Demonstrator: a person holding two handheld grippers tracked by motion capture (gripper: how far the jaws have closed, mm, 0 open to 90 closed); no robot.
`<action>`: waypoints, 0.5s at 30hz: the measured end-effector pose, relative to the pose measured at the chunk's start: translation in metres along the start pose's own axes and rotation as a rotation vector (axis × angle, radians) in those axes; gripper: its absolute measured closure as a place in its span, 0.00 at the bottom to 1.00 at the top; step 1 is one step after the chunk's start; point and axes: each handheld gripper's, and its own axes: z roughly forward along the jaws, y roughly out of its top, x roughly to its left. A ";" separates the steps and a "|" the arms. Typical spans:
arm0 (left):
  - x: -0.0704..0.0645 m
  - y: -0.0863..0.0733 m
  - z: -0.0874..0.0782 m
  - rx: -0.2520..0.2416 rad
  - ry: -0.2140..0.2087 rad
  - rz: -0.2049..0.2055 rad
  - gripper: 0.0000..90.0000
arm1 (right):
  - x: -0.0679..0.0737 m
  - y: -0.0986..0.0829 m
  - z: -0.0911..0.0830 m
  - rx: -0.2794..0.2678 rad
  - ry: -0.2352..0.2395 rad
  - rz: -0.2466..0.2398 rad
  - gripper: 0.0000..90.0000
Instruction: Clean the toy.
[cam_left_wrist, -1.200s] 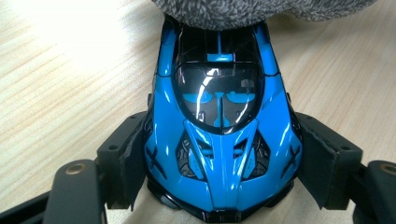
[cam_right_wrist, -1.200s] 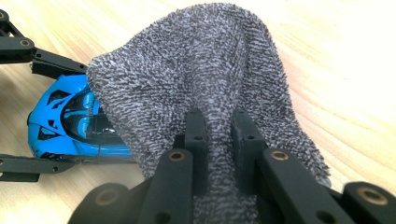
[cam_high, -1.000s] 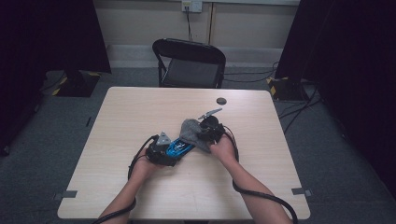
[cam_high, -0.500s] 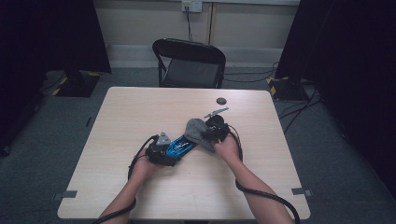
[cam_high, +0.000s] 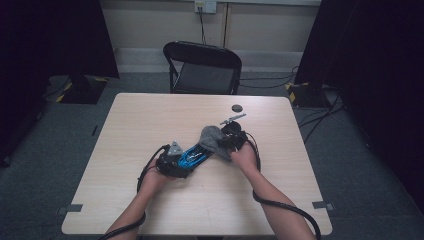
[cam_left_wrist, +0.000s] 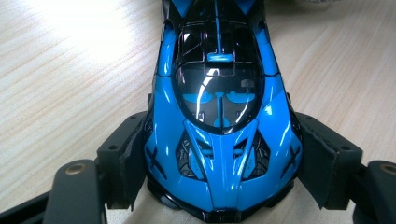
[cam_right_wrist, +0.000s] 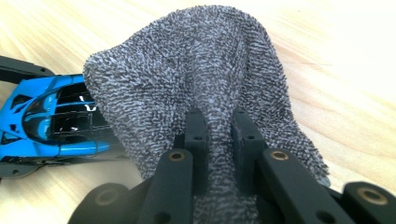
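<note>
A glossy blue and black toy car (cam_left_wrist: 219, 116) lies on the wooden table, its nose held between the jaws of my left gripper (cam_left_wrist: 219, 172), which is shut on it. From above, the toy car (cam_high: 192, 156) points toward my left gripper (cam_high: 176, 162) at centre left. My right gripper (cam_right_wrist: 218, 135) is shut on a grey terry cloth (cam_right_wrist: 196, 79), which drapes over the rear of the toy car (cam_right_wrist: 51, 123). In the high view the grey cloth (cam_high: 212, 137) sits just left of my right gripper (cam_high: 231, 141).
A small dark round disc (cam_high: 237, 107) lies on the table (cam_high: 150, 120) behind the grippers. A black folding chair (cam_high: 202, 67) stands beyond the far edge. Cables trail from both grippers toward the near edge.
The right gripper and the grey cloth have shifted slightly right and back along the car. The left gripper and the car have stayed put.
</note>
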 end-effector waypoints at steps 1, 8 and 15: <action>0.000 0.000 0.000 0.000 0.000 0.000 0.29 | -0.001 0.000 0.000 0.000 -0.003 0.002 0.89; 0.000 0.000 0.000 0.000 0.000 0.000 0.29 | -0.013 -0.005 -0.002 -0.003 -0.025 0.033 0.89; 0.000 0.000 0.000 0.000 0.000 0.000 0.29 | -0.025 -0.015 -0.010 -0.008 -0.041 0.052 0.89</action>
